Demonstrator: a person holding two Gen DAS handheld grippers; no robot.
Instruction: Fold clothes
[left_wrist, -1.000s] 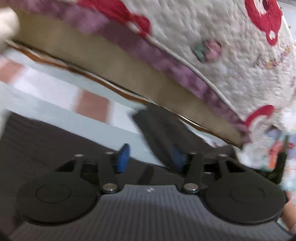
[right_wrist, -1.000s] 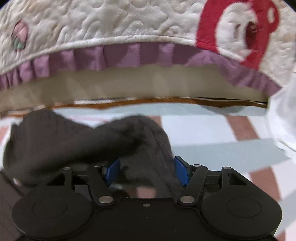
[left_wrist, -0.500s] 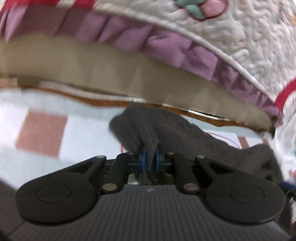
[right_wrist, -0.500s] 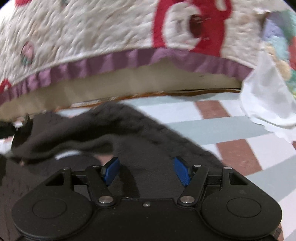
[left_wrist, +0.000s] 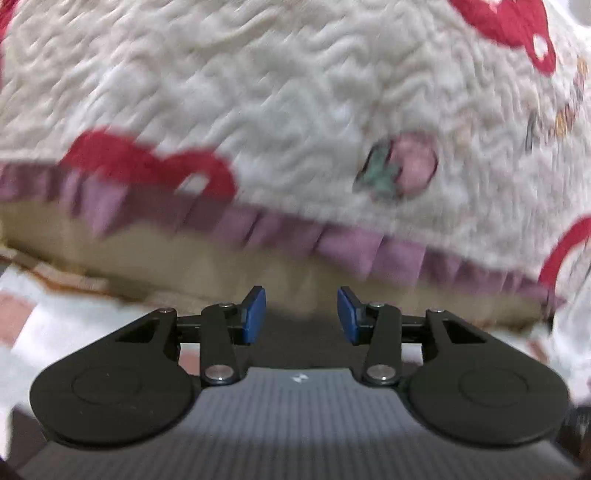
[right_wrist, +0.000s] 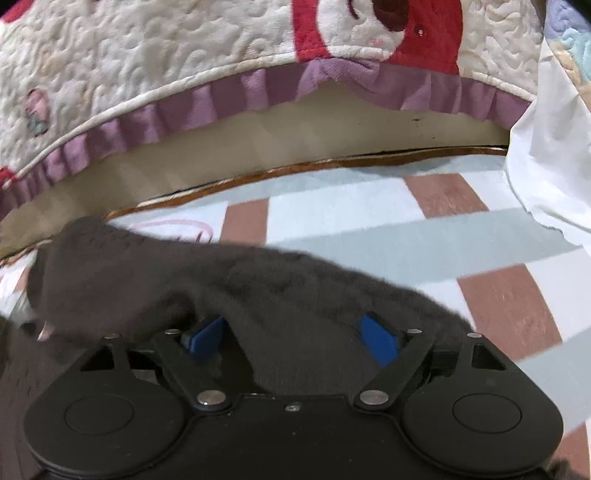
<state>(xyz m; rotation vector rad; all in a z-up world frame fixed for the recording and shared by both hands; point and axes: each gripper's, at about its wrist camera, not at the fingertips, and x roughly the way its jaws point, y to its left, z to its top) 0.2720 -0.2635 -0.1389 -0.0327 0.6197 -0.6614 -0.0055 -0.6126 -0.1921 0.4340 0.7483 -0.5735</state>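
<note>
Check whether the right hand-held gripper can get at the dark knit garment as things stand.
Probably yes. The right hand-held gripper is open, the dark knit garment lies bunched between its blue fingers, and nothing covers it there.

Both views are evenly and softly lit indoors with no glare and no hard shadows; the light source cannot be located. The left wrist view is heavily motion-blurred across the quilted bedspread (left_wrist: 295, 110), while the left gripper (left_wrist: 301, 314) stays sharp. The right wrist view is clearer, with slight smear on the checked sheet (right_wrist: 406, 229) and dark garment (right_wrist: 221, 288); fisheye bending curves edges in both.
</note>
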